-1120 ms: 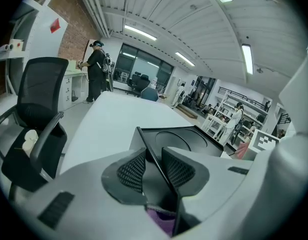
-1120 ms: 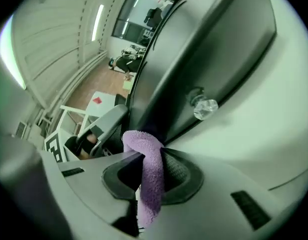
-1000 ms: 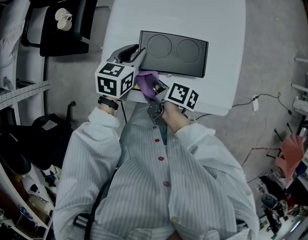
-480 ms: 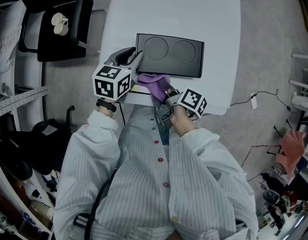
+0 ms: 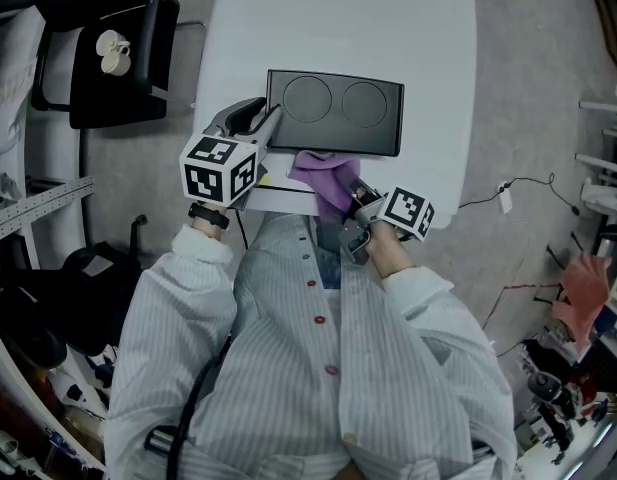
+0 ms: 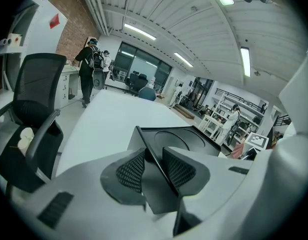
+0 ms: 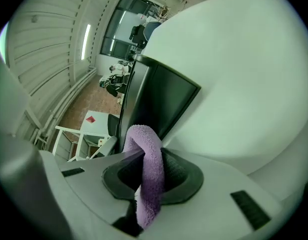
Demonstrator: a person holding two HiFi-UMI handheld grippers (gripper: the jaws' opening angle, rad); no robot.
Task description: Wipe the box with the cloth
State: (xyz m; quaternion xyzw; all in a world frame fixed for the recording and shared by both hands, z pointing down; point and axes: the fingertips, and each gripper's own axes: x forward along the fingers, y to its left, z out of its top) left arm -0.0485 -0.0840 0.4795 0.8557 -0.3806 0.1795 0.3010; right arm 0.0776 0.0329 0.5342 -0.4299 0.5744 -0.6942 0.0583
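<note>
A flat black box (image 5: pixel 333 111) with two round hollows in its top lies on the white table (image 5: pixel 388 28). My left gripper (image 5: pixel 271 116) grips the box's near left corner. In the left gripper view the box's edge (image 6: pixel 158 159) runs between the mesh pads (image 6: pixel 131 171), inside the left gripper (image 6: pixel 154 169). My right gripper (image 5: pixel 350 196) is shut on a purple cloth (image 5: pixel 323 173) that lies against the box's near side, right of its middle. In the right gripper view the cloth (image 7: pixel 149 159) bulges out of the right gripper (image 7: pixel 149 176) towards the box (image 7: pixel 158 99).
A black office chair (image 5: pixel 108 58) with a small white object on its seat stands left of the table. The table's near edge is just below the grippers. Cables (image 5: pixel 508 203) and clutter lie on the floor to the right. People stand far off (image 6: pixel 89 69).
My right gripper has slid the purple cloth to the right along the box's near side. The left gripper has stayed on the box's corner.
</note>
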